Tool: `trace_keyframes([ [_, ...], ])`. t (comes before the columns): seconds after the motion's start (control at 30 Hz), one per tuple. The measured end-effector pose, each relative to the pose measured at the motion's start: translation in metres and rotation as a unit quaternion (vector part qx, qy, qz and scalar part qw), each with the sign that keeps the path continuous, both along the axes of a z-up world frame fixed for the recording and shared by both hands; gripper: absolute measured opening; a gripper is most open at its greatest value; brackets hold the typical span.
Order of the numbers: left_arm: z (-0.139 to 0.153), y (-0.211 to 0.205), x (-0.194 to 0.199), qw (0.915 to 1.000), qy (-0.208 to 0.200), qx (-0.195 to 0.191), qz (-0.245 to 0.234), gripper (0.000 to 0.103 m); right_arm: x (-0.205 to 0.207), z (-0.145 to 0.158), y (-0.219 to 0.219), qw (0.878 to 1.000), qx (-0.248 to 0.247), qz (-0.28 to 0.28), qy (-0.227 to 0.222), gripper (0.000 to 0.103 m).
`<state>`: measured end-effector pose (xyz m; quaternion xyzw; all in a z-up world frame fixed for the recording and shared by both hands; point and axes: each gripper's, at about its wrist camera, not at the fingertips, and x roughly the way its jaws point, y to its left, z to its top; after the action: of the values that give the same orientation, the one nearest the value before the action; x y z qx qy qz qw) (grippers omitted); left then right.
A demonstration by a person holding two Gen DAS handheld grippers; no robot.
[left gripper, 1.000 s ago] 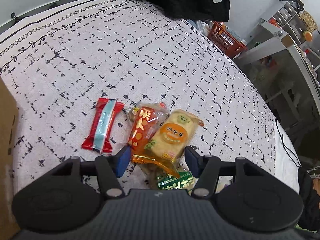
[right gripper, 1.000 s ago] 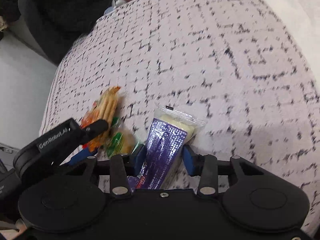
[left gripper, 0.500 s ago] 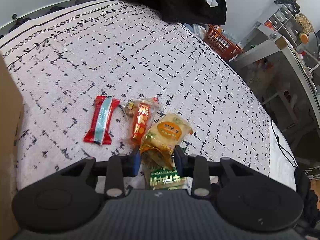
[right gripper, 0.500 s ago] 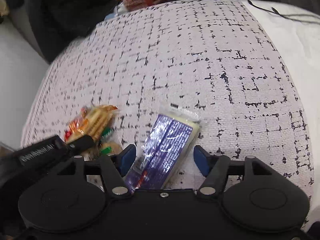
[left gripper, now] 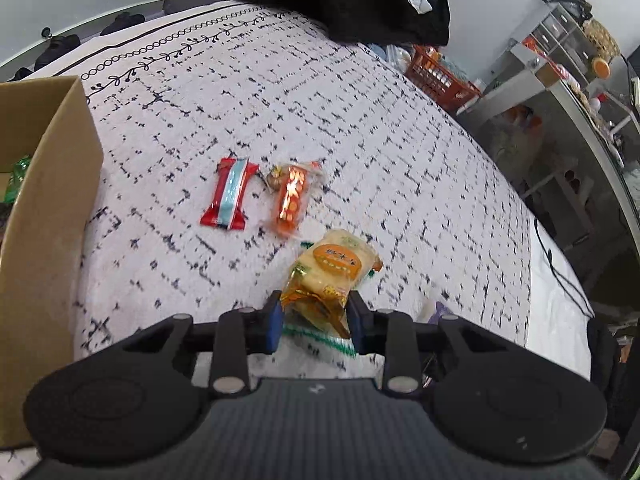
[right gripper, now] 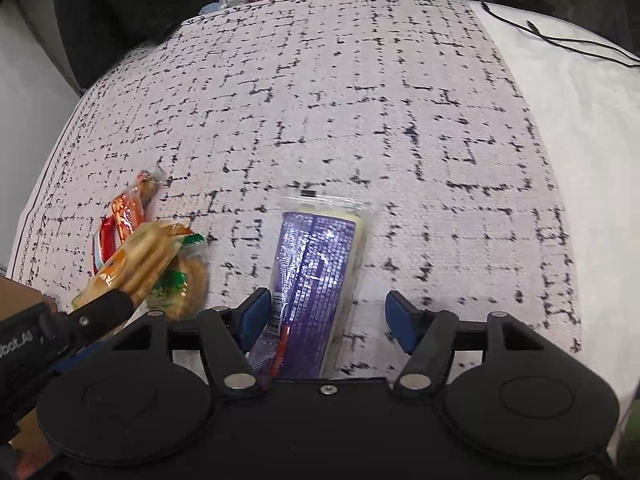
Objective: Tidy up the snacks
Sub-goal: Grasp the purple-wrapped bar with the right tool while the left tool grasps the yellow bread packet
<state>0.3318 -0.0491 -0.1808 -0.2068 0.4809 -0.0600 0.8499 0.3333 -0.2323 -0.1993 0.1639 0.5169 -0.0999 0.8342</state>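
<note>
My left gripper (left gripper: 314, 318) is shut on a yellow-orange cracker pack (left gripper: 330, 274) and holds it above the patterned bedspread (left gripper: 280, 120). A green-edged snack pack (left gripper: 324, 338) lies under it. A red-and-blue bar (left gripper: 230, 200) and an orange snack pack (left gripper: 292, 200) lie farther ahead. My right gripper (right gripper: 326, 314) is open around a purple-and-white snack pack (right gripper: 316, 276) that lies on the bedspread (right gripper: 360, 100). In the right wrist view the left gripper holds the cracker pack (right gripper: 136, 264) at the left, over the green pack (right gripper: 180, 284).
A cardboard box (left gripper: 48, 208) stands at the left with a green pack inside. An orange basket (left gripper: 440, 76) and shelves (left gripper: 560, 60) stand beyond the bed. A black cable (right gripper: 560, 36) lies on the white sheet at the right.
My left gripper shut on the cracker pack and lifted it back, away from the other snacks. My right gripper opened and let go of the purple pack.
</note>
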Motion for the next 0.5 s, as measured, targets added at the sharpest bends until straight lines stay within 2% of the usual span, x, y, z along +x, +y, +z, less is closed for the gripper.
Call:
trace_keyframes([
  [0.07, 0.000, -0.002, -0.005, 0.9999, 0.008, 0.006, -0.002, 0.033, -0.004, 0.001, -0.003, 1.000, -0.001, -0.004, 0.004, 0.062],
  [0.17, -0.001, -0.008, -0.008, 0.9994, 0.022, 0.022, -0.014, 0.041, -0.009, 0.003, -0.007, 1.000, -0.001, -0.008, 0.008, 0.062],
  [0.23, 0.000, -0.016, -0.009, 0.9985, 0.018, 0.039, -0.035, 0.060, -0.011, 0.003, -0.010, 1.000, 0.003, -0.012, 0.011, 0.062],
  [0.33, 0.001, -0.022, -0.010, 0.9973, 0.007, 0.066, -0.033, 0.077, -0.014, 0.002, -0.012, 1.000, 0.008, -0.014, 0.013, 0.062],
  [0.5, -0.008, -0.021, -0.005, 0.9969, 0.011, 0.071, -0.030, 0.078, -0.012, -0.001, -0.013, 1.000, 0.011, -0.012, 0.016, 0.062],
])
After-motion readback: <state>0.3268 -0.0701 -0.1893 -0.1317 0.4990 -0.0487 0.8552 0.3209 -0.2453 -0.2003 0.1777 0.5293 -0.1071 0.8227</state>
